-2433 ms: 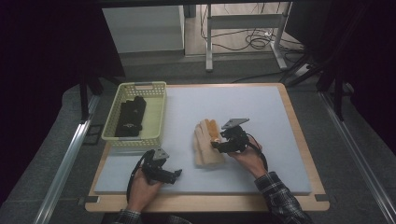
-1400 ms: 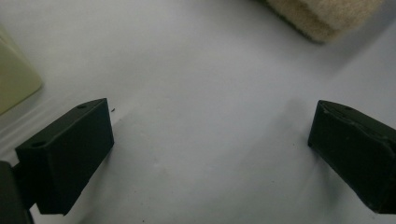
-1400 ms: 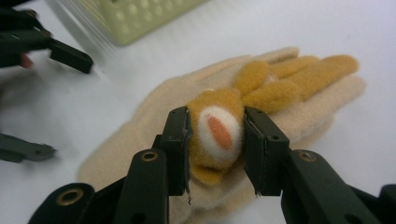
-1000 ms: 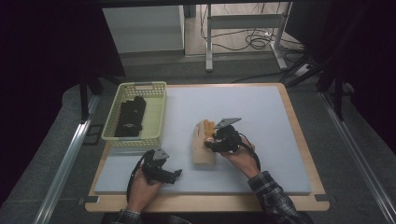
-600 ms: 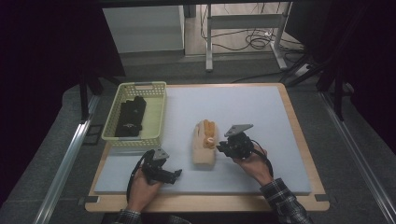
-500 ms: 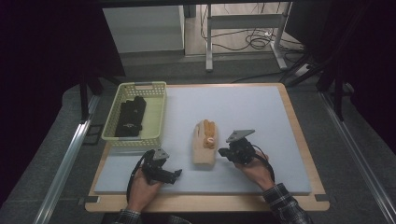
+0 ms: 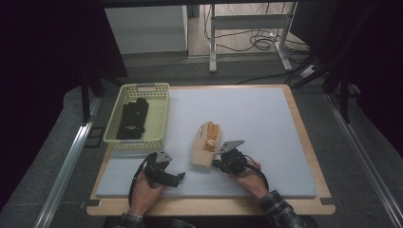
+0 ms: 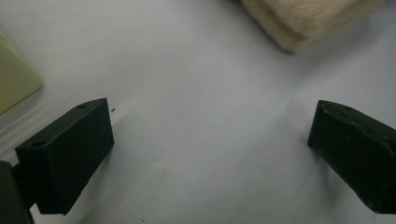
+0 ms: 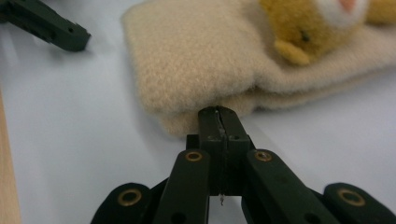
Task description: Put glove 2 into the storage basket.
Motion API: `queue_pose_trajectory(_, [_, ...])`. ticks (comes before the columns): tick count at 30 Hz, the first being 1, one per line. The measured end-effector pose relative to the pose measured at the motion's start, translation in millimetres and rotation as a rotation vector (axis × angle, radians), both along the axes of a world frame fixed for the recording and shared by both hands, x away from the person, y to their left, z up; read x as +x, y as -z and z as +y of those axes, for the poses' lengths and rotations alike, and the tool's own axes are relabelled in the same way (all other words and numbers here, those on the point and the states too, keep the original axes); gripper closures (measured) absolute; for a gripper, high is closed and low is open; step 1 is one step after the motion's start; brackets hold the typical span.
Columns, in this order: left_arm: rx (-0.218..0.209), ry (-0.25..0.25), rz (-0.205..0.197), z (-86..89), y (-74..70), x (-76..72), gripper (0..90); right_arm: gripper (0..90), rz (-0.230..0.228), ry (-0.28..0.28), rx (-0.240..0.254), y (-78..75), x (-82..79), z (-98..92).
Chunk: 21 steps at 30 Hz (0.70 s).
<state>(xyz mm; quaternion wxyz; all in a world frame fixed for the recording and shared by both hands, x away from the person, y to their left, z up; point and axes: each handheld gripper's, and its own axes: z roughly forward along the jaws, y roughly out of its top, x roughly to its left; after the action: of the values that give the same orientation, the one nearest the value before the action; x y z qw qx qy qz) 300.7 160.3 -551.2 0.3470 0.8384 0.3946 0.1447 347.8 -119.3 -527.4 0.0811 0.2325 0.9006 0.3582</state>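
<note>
Fuzzy beige glove (image 9: 196,60) — right gripper (image 9: 219,114) jaws pressed together beside it.

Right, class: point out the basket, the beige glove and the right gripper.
basket (image 7: 158,124), high view, bare inner floor.
beige glove (image 9: 196,60), right gripper view, fuzzy cuff.
right gripper (image 9: 219,115), right gripper view, closed jaw tips.

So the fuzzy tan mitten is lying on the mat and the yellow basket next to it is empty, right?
Not quite. The yellow basket isn't empty: black gloves lie inside it, as the high view shows. The fuzzy tan mitten does lie on the mat, with the basket off to its left.
</note>
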Motion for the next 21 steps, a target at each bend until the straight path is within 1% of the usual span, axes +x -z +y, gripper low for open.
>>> queue_pose_trajectory(3, [0.0,0.0,0.0,0.0,0.0,0.0,0.5,88.6,-0.006,-0.018,0.005,1.4,1.1,12.3])
queue_pose_trajectory(8, [-0.001,-0.001,0.001,-0.1,0.0,-0.1,0.6,88.6,-0.002,-0.03,0.012,2.8,4.0,29.6])
queue_pose_trajectory(13, [0.001,0.0,-0.001,0.0,0.0,0.0,0.5,88.6,-0.014,-0.043,0.014,4.4,7.3,45.0])
queue_pose_trajectory(18, [0.002,0.001,0.001,0.0,-0.1,0.2,0.5,88.5,-0.029,-0.043,0.01,4.0,5.8,47.2])
queue_pose_trajectory(21, [0.003,-0.001,0.005,-0.4,-0.3,0.4,0.5,87.9,-0.032,-0.046,0.022,1.1,2.7,43.1])
